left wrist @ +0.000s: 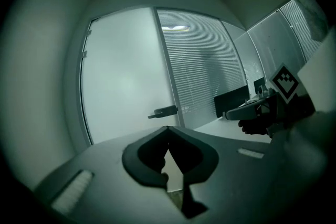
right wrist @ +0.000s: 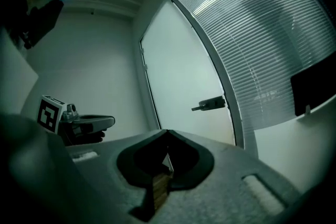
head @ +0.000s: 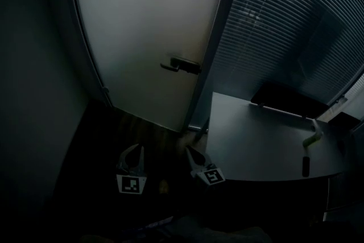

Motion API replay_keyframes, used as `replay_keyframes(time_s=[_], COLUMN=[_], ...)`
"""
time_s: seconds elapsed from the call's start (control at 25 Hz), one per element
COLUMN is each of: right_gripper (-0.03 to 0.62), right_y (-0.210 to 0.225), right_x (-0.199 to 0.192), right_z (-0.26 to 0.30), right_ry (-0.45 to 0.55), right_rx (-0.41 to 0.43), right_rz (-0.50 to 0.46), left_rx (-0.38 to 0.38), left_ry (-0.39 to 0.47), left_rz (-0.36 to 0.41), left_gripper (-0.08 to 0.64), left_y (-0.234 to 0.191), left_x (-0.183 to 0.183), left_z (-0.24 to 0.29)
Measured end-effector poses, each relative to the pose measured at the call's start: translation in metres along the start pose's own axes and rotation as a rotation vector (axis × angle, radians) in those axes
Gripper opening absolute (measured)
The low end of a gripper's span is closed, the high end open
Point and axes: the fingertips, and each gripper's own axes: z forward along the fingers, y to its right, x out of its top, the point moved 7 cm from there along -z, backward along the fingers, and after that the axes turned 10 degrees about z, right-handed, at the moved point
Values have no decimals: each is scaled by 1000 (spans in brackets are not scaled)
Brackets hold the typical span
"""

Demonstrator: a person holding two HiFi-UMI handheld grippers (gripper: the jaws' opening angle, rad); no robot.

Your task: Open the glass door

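The frosted glass door [head: 142, 25] stands closed ahead, with a dark lever handle [head: 181, 65] at its right edge. Both grippers hang low in front of it, well short of the handle. My left gripper [head: 138, 148] is shut with nothing in it. My right gripper [head: 189, 149], beside the desk corner, has its jaws together and empty too. The left gripper view shows the handle [left wrist: 164, 111] beyond the shut jaw tips [left wrist: 168, 129]. In the right gripper view the handle [right wrist: 210, 104] lies up and right of the tips [right wrist: 168, 134].
A grey desk [head: 256, 139] stands at the right with a dark monitor [head: 290, 101], a pale roller-like tool [head: 313, 138] and a small black object [head: 305, 165]. A glass wall with blinds [head: 296, 20] adjoins the door. A plain wall [head: 34, 94] closes the left.
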Motion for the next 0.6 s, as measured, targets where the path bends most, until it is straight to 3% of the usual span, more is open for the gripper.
replay_keyframes(time_s=[0.6], right_gripper=[2], right_y=[68], right_x=[15], right_z=[82], right_ry=[10], right_rx=[-69], right_rz=[59], left_rx=[-93], left_ry=[5], left_rz=[23], left_gripper=[3], left_y=[-32], left_x=[-3], left_z=[127])
